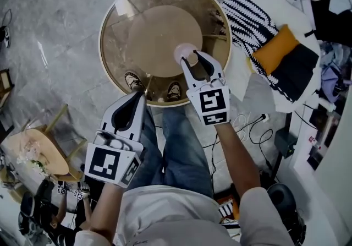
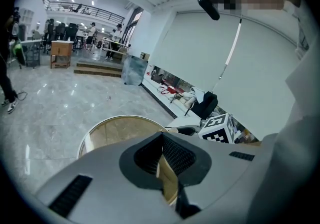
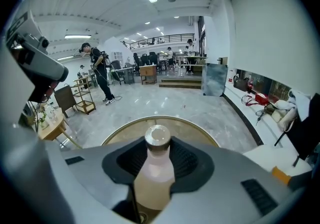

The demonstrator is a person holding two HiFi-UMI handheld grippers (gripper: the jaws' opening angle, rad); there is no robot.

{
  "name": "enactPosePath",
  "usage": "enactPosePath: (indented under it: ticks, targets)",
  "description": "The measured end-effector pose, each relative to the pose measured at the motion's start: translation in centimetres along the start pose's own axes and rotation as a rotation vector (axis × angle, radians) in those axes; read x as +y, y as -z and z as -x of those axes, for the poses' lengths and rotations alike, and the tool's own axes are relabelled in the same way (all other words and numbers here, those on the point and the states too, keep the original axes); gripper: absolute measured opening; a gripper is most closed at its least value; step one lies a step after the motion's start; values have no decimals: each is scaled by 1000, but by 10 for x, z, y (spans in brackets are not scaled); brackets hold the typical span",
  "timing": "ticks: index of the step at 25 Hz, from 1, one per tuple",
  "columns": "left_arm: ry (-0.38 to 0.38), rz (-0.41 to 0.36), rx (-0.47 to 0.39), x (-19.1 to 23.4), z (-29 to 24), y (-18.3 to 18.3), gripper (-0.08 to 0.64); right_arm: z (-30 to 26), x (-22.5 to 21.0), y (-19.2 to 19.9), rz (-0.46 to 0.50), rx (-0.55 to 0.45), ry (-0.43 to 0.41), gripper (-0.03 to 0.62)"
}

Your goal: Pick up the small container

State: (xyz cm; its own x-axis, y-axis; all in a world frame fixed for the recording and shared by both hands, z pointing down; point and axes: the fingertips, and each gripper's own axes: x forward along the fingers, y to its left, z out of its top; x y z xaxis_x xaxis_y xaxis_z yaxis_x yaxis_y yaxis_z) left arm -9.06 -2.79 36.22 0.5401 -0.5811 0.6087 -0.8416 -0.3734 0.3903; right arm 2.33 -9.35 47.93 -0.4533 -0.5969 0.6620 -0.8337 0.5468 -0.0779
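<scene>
Right hand-held gripper [image 1: 193, 58]: clamped on the small container [image 3: 154, 168], pressing its pale body from both sides below the shoulder. Left hand-held gripper [image 1: 142, 95]: closed to a narrow slit, holding nothing, off the near edge of the counter [image 1: 110, 19]. Held over the near side of that round counter; hard to tell whether clear of its top. Looks light and rigid, with a smooth and probably slippery skin. Best taken on the wider body, as now, not on the narrow neck or the silvery cap. Stands about upright, long axis running base to cap, cap uppermost.
</scene>
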Motion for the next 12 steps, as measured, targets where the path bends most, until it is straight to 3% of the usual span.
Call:
enactPosePath:
  ticks: [12]
  targets:
    - [-8,21,-43,-13,22,-20,18,36,13,-37,49,-29,-37,147]
